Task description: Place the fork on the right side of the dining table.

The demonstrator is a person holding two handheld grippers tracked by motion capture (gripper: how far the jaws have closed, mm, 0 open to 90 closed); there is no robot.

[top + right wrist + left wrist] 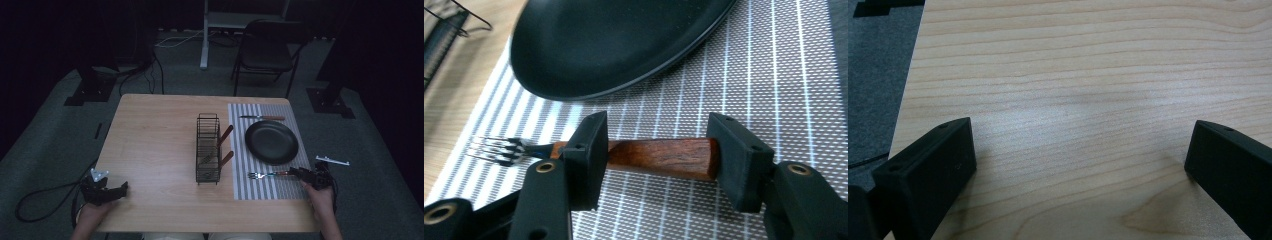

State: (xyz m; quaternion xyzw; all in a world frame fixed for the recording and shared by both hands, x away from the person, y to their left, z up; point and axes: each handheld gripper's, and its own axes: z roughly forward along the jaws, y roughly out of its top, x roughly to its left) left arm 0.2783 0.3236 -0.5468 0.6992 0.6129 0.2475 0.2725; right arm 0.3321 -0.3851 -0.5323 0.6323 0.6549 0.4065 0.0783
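the right claw (654,160) is hanging over the striped mat (774,100) at about five o'clock on the surface (155,150), with the fork (659,156) lying lengthwise between its jaws. the jaws are standing spread, one near each end of the wooden handle, and it is hard to tell whether the pads are touching the wood at all; it is reading as a fork set down rather than one being pinched. in the high view the fork (267,174) is resting on the mat just at the six o'clock side of the black plate (271,142), tines pointing toward nine o'clock. a knife (262,118) is already lying at the plate's twelve o'clock side. two more wooden handles (226,145) are sticking out of the wire rack (208,149) at the middle of the surface, so the place setting is looking partly done, with those pieces likely still waiting to come out. the left claw (1080,165) is idling at seven o'clock, jaws spread wide over bare wood, pinching nothing.
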